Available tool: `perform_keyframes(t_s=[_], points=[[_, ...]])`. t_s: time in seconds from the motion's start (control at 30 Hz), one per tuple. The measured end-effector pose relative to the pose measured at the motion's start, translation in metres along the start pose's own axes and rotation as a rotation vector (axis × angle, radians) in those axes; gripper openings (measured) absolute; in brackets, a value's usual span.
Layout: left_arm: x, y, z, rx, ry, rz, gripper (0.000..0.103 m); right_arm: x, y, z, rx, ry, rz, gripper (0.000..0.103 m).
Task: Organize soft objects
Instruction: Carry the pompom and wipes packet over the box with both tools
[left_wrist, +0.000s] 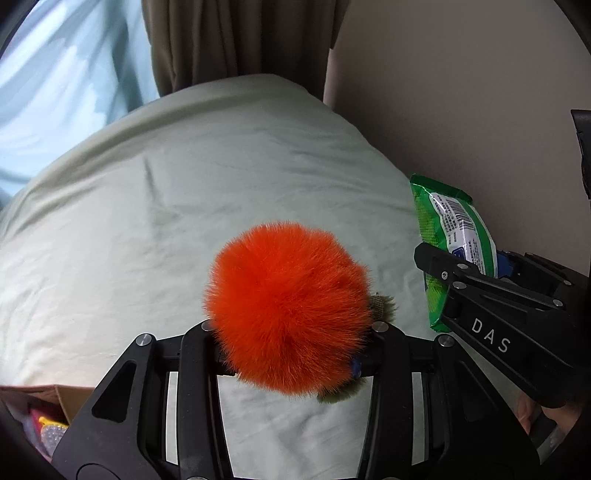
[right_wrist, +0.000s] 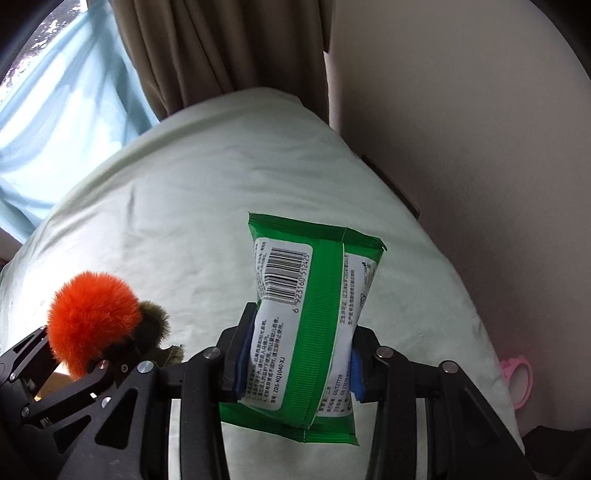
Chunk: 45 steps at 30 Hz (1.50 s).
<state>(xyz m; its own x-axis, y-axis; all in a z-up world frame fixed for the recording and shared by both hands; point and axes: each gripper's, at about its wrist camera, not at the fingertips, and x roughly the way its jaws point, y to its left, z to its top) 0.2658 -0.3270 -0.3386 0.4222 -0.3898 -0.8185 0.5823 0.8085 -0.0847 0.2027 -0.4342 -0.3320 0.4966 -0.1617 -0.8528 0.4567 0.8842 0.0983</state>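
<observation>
Pompom (left_wrist: 288, 314) is sitting clamped in the left hand-held gripper (left_wrist: 291, 354), wipes pack (right_wrist: 306, 325) squeezed in the right one (right_wrist: 295, 369), both above the bed (left_wrist: 147, 221); placing both likely remains.

Pompom (left_wrist: 288, 310): long, fluffy orange fur, matt; olive-brown furry trim at its edge.
Wipes pack (right_wrist: 314, 325): glossy green plastic film, ribbed seam down the back, crimped ends, smooth white printed label.
Left gripper (left_wrist: 288, 363): matt black plastic frame, bright metal screw heads.
Right gripper (right_wrist: 295, 363): the same matt black plastic, with blue rubbery pads (right_wrist: 243, 354).
Bed sheet (left_wrist: 166, 206): pale green woven cloth, matt, lightly creased.
Curtain (right_wrist: 192, 48): brown cloth in folds.
Box (left_wrist: 70, 400): brown cardboard.
Wall (right_wrist: 461, 129): smooth, matt.
</observation>
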Motion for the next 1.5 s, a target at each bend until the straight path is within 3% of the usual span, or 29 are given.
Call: perform_keyframes(t_s=[0.37,0.6,0.77,0.97,1.2,1.5], points=[[-0.154,0.05,0.007,-0.117,-0.118,0.007,0.036,-0.14,0.058,0.01,-0.154,-0.123,0.053,0.038],[-0.24,0.114,-0.022,-0.184,-0.155,0.065,0.037,-0.212,0.128,-0.006,-0.234,-0.158,0.131,0.038],[-0.284,0.167,-0.055,-0.215,-0.154,0.132,0.037,-0.232,0.187,-0.032,-0.286,-0.139,0.207,0.038],[-0.311,0.237,-0.099,-0.276,-0.135,0.193,0.037,-0.228,0.258,-0.058,-0.335,-0.096,0.292,0.038],[-0.315,0.309,-0.146,-0.328,-0.087,0.218,0.037,-0.2,0.321,-0.082,-0.381,-0.011,0.322,0.038],[-0.264,0.37,-0.174,-0.346,0.056,0.21,0.037,-0.128,0.365,-0.097,-0.353,0.148,0.291,0.038]])
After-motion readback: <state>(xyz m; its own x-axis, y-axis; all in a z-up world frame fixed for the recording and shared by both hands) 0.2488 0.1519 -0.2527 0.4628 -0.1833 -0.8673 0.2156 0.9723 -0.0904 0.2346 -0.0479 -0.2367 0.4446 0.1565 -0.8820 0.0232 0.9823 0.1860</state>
